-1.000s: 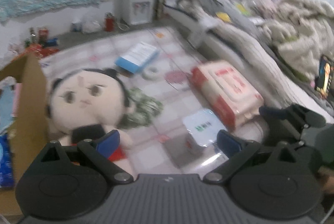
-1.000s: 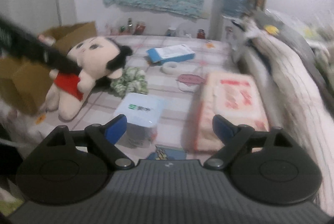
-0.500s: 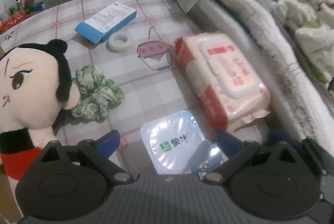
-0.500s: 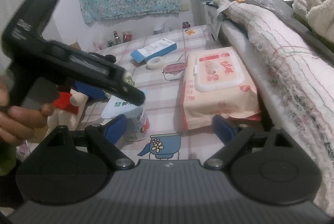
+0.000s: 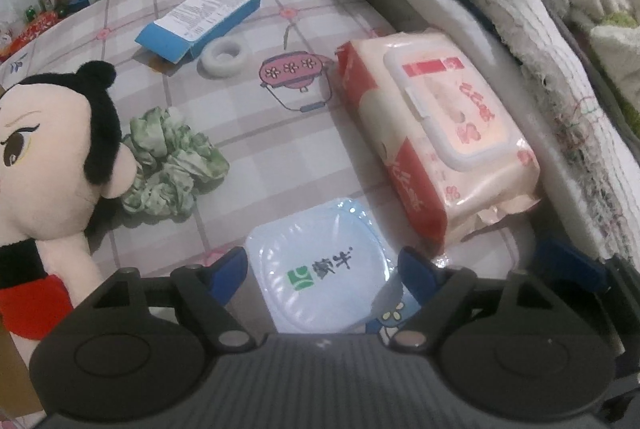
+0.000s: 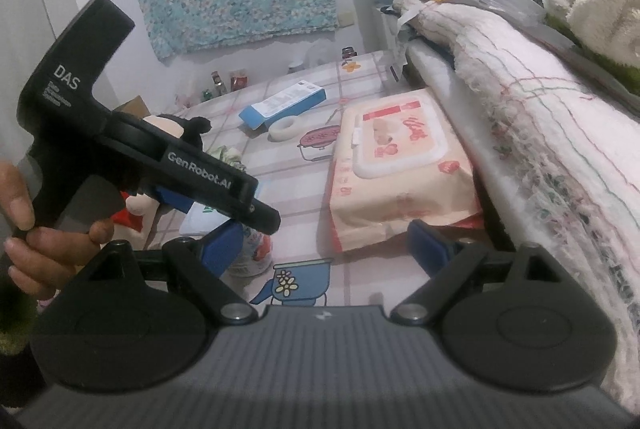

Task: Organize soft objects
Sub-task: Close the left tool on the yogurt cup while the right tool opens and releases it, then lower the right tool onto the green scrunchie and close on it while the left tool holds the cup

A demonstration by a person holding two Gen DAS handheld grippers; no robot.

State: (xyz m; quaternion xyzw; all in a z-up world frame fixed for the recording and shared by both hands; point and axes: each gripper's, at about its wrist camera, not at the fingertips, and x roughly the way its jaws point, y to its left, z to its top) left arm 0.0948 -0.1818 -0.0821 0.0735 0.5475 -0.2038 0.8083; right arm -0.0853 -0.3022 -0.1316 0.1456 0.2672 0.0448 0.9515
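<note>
1. We had the left gripper (image 5: 322,269) tipped steeply down over the yogurt cup (image 5: 320,269), whose foil lid sat squarely between the two blue pads. The jaws had just been closing in on it, yet a sliver of gap showed on each side, so we read them as spread around the cup, not yet pinching it.
2. The cup stood upright on the checked floor mat (image 5: 256,133), just beside the near corner of the wipes pack (image 5: 432,133). It is round, so no long axis mattered; the jaws only needed to keep the lid centred.
3. The wipes pack lay with its long axis running away from us, alongside the mattress edge (image 5: 520,41).
4. The right gripper (image 6: 326,243) hung lower and flatter, jaws spread wide and holding nothing, aimed at the near end of the wipes pack (image 6: 400,165). We judged the left far nearer the cup, the right nearer the pack.
5. The plush doll (image 5: 48,165) and the green scrunchie (image 5: 172,161) lay to the left of the cup, well apart from both sets of jaws.
6. Writing we could read: "DAS" and "GenRobot.AI" on the left gripper's body in the right wrist view, and a green logo with Chinese characters on the cup lid. The red script on the wipes pack and the print on the blue box (image 5: 200,23) were too small to read.
</note>
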